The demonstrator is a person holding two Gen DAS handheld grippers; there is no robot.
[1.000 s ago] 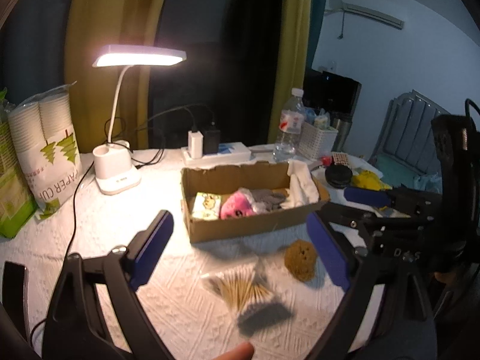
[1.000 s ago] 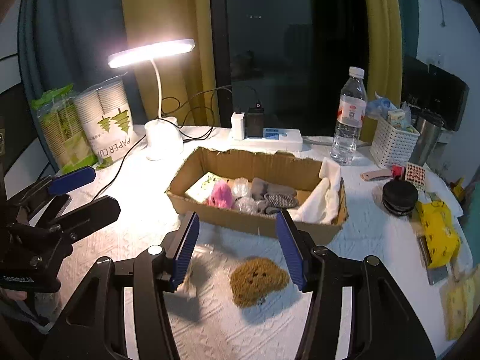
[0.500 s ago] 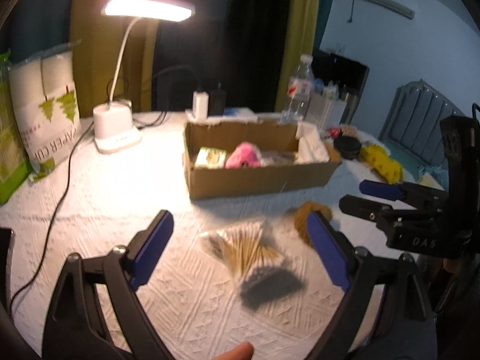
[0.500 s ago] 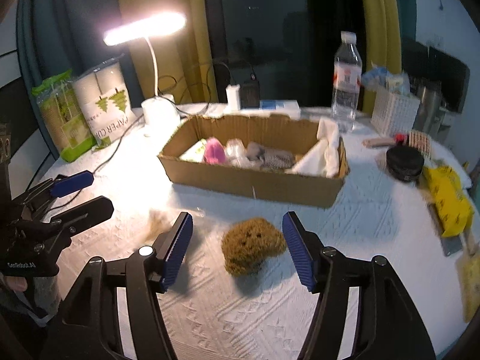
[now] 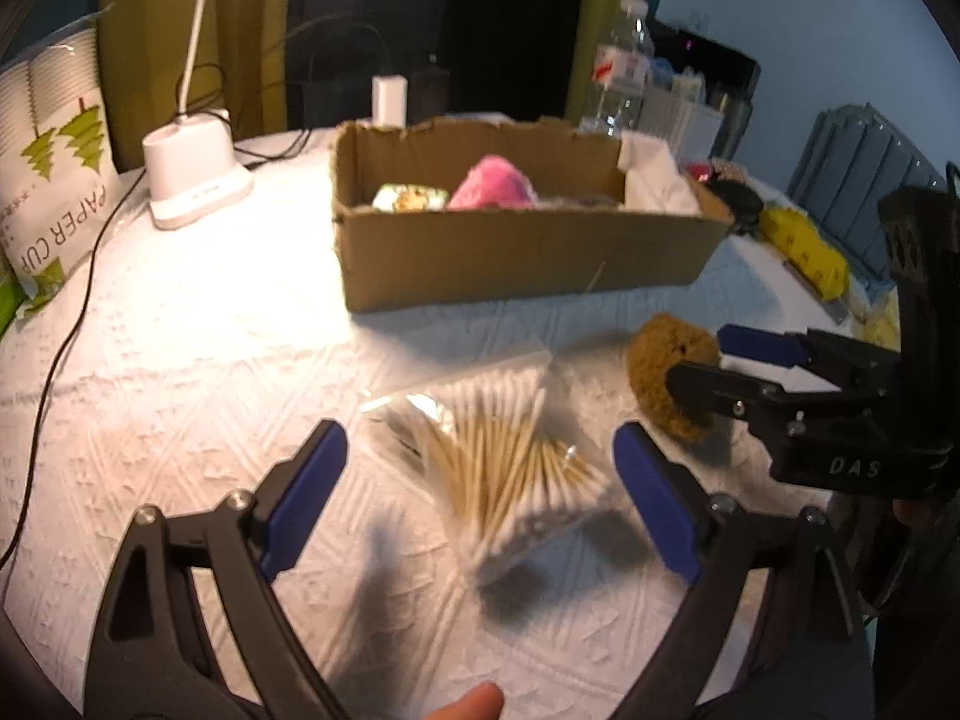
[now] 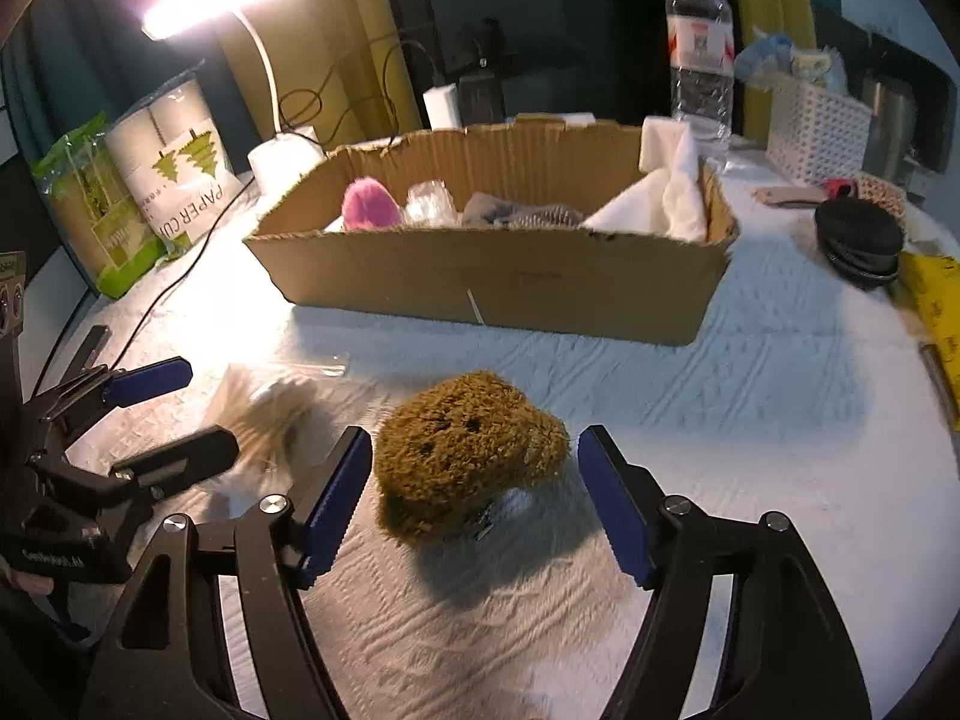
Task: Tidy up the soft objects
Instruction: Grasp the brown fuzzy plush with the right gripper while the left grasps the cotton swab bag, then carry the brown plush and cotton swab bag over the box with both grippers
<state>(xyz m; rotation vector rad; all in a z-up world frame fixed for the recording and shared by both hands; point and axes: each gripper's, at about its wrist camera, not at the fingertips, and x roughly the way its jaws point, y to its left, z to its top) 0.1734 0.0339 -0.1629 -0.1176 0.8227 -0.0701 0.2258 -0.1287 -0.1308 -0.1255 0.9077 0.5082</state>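
Note:
A brown fuzzy plush [image 6: 468, 456] lies on the white tablecloth between the open fingers of my right gripper [image 6: 471, 504]; it also shows in the left wrist view [image 5: 666, 378]. A clear bag of cotton swabs [image 5: 510, 462] lies between the open fingers of my left gripper [image 5: 480, 492]; in the right wrist view the bag [image 6: 270, 414] is blurred. Neither gripper touches its object. Behind them stands a cardboard box [image 6: 498, 276] holding a pink plush [image 6: 369, 204], grey socks [image 6: 516, 213] and a white cloth [image 6: 654, 204].
A desk lamp [image 5: 192, 180] and a paper-cup pack [image 5: 54, 162] stand at the back left with cables. A water bottle [image 6: 699, 42], white basket [image 6: 816, 126], black round case [image 6: 858, 240] and yellow pack [image 6: 936, 300] sit at the right. The table edge curves near right.
Both grippers have moved down and forward toward the table. The swab bag now sits between the left fingers and the brown plush between the right fingers. Both stay open.

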